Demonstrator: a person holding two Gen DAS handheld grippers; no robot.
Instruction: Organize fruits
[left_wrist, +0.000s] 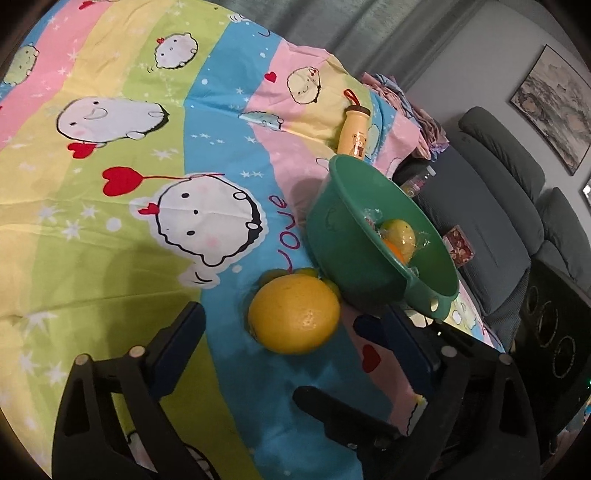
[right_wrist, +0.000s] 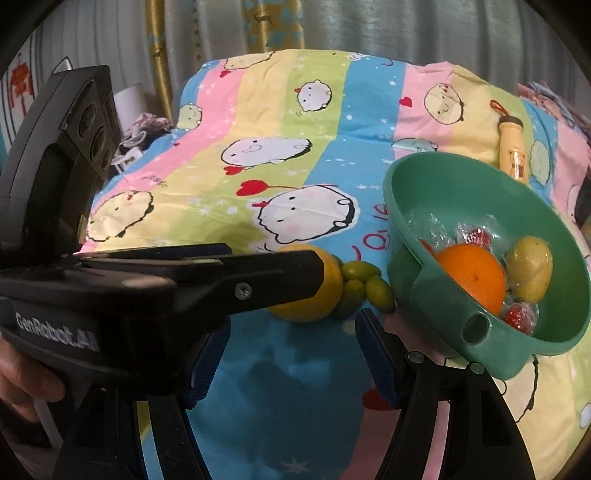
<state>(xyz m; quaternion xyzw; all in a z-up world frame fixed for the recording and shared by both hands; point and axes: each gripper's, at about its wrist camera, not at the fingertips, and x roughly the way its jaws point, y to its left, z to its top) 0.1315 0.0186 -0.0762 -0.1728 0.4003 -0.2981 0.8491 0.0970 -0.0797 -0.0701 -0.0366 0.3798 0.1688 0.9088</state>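
The left gripper (left_wrist: 277, 325) has its fingers spread wide, flanking the yellow fruit (left_wrist: 294, 314) to lift it into the bowl (left_wrist: 354, 269); the right gripper (right_wrist: 291, 358) hangs spread and empty.

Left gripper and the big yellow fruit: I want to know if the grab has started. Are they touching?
Apart. The left wrist view shows the left gripper open, cloth visible between each finger and the yellow fruit.

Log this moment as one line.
left hand-held gripper: open, nearing yellow citrus | right hand-held gripper: open, empty | green bowl: holds orange | grapes: on cloth
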